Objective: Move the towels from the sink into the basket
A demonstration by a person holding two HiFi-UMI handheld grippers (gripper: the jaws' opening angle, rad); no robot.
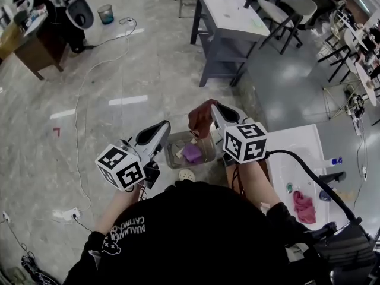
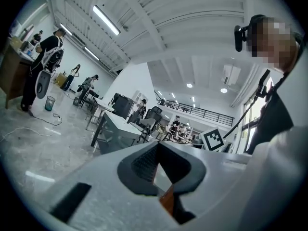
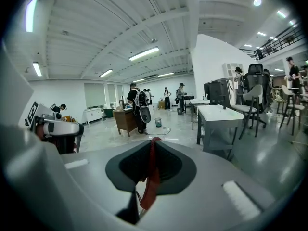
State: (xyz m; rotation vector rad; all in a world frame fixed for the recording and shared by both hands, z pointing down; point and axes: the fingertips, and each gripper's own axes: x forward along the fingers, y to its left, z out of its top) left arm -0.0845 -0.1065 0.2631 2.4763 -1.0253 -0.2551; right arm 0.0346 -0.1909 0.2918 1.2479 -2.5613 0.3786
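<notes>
**Red towel held over the basket, ready to drop**

The right tongs are pinching a dark red towel. In the right gripper view a strip of that cloth runs down between the pads, which are pressed onto it. The towel hangs bunched from the tips, above the far edge of the basket. The basket stands on the floor, left of the sink. Holding the towel there looks deliberate: once the grip lets go, the cloth should fall inside and not over the rim. A purple towel already lies in the basket. A pink towel remains in the sink, near the drain, so by my reading the job is partway done.

The left tongs are pressed together with nothing between them, and the left gripper view shows the pads meeting at the tip. They sit just left of the basket, clear of the drop, probably kept aside so they don't snag the cloth.

Both arms reach forward from the body. The right forearm stretches out over the near side of the basket, with its tongs tipped a little downward toward the far side. The left is held roughly level and angled toward the far right, so the two tools converge over the basket.
</notes>
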